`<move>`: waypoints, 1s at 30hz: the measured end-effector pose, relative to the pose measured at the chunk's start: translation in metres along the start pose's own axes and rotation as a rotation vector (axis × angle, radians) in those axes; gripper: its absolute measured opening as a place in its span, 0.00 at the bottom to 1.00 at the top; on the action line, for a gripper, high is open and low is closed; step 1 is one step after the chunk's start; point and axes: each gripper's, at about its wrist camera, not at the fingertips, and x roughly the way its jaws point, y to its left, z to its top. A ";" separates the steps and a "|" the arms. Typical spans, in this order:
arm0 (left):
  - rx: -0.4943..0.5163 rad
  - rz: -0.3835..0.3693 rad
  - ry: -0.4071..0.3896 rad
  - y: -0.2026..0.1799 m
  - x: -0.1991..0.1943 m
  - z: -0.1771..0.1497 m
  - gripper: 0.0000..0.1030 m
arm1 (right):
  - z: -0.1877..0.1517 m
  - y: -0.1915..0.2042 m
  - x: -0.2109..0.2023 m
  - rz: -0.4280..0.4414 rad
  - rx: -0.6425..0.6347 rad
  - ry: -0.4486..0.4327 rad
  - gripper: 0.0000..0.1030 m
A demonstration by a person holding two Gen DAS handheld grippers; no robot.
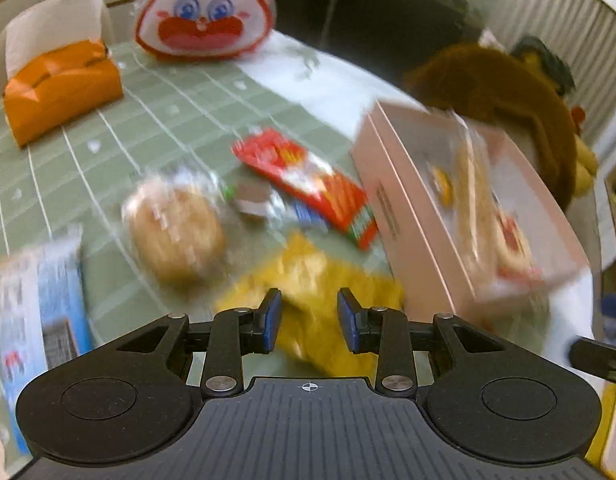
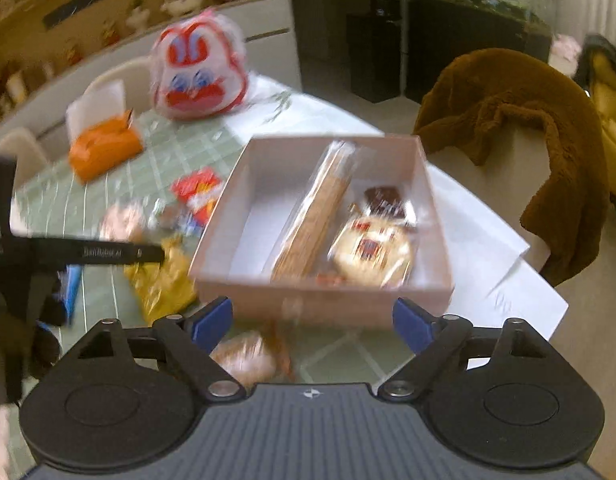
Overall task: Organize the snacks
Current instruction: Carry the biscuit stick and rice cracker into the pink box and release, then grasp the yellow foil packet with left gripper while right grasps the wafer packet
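A pink box (image 2: 319,304) stands on the table and holds a long biscuit pack (image 2: 319,208), a round cookie pack (image 2: 371,252) and a dark small pack (image 2: 383,198). My right gripper (image 2: 311,320) is open wide and empty, just in front of the box's near wall. My left gripper (image 1: 309,316) is open and empty, right above a yellow snack bag (image 1: 319,280). Beyond it lie a wrapped round bun (image 1: 176,232), a red snack pack (image 1: 308,184) and small chocolates (image 1: 252,200). The box also shows in the left wrist view (image 1: 387,200), at the right.
An orange tissue box (image 1: 60,88) and a rabbit-face bag (image 1: 204,12) sit at the table's far side. A blue-white pack (image 1: 36,312) lies at the left. A brown coat (image 2: 519,136) hangs on a chair to the right. Another wrapped bun (image 2: 248,356) lies under my right gripper.
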 end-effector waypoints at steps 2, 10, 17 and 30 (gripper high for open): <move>-0.005 -0.033 0.034 -0.003 -0.005 -0.015 0.33 | -0.008 0.009 0.006 0.005 -0.016 0.023 0.85; -0.267 -0.103 0.057 0.029 -0.023 -0.038 0.33 | -0.017 0.026 0.032 0.067 0.060 0.096 0.85; -0.235 -0.102 -0.091 0.025 -0.020 0.022 0.33 | -0.008 0.044 0.042 0.071 0.023 0.096 0.85; -0.193 -0.088 0.040 0.031 0.009 0.002 0.33 | -0.035 0.022 0.048 0.034 0.075 0.161 0.85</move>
